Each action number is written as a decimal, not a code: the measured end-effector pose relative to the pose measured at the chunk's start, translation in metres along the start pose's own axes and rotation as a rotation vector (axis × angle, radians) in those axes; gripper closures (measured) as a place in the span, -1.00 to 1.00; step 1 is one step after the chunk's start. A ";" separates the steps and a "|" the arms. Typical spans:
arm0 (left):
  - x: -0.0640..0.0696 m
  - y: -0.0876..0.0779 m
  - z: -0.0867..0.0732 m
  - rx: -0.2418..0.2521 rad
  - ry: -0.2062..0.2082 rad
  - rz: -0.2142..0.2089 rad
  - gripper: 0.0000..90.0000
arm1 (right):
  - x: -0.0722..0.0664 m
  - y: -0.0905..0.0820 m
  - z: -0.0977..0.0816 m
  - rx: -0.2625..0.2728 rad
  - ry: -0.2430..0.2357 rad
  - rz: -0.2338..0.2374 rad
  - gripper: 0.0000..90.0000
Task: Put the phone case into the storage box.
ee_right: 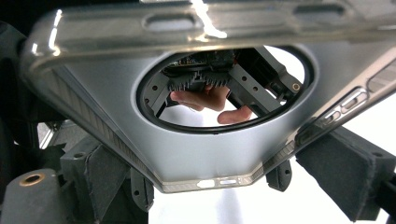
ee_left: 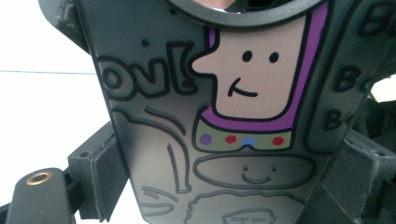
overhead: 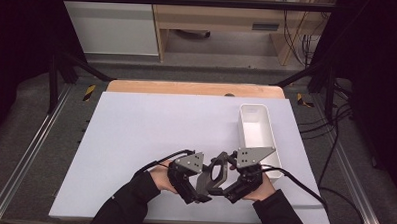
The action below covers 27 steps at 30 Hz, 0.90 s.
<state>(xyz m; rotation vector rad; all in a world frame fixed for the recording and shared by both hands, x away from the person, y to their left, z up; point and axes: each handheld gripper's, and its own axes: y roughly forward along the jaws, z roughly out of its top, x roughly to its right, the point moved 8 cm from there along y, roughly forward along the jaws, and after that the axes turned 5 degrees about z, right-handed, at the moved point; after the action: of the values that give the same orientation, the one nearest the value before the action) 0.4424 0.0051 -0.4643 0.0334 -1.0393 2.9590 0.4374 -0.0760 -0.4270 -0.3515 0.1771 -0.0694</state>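
Broadly, one white table (overhead: 135,140) carries the scene, with one long white bin (overhead: 256,128) lying near its right edge, its long axis running away from the person. Two hand-held grippers meet at the near middle of the table, and between them sits one phone case (overhead: 213,175), dark grey with a round hole through it.

In the high view the case stands on edge above the tabletop, its long axis running roughly from the near left toward the far right, just near-left of the bin.

The left gripper (overhead: 190,178) has its two jaws spread wide on either side of the case's printed back (ee_left: 224,140), where cartoon drawings show; its pads (ee_left: 105,175) sit against the case's edges, gripping it across its width.

The right gripper (overhead: 244,179) looks into the case's plain inner side (ee_right: 205,154). Its pads (ee_right: 109,179) flank the case's end, but I cannot tell whether they press on it.
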 end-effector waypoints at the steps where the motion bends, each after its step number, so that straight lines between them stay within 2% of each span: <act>1: 0.000 0.000 0.000 0.000 0.000 -0.001 -0.74 | 0.000 0.000 0.000 0.000 0.001 -0.001 -0.73; 15: 0.001 0.000 0.001 0.006 -0.002 -0.002 -0.76 | -0.001 0.000 0.001 0.003 0.004 -0.003 -0.73; 19: 0.001 -0.002 0.001 0.007 -0.002 0.002 -0.83 | 0.000 -0.001 0.000 0.000 0.005 -0.009 -0.72; 27: -0.002 -0.011 -0.002 -0.001 -0.010 0.039 -0.94 | 0.000 -0.006 0.004 0.013 0.007 -0.023 -0.73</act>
<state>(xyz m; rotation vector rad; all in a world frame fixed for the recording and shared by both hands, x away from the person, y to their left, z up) 0.4441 0.0143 -0.4591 0.0282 -1.0554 2.9964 0.4381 -0.0804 -0.4209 -0.3406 0.1792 -0.0948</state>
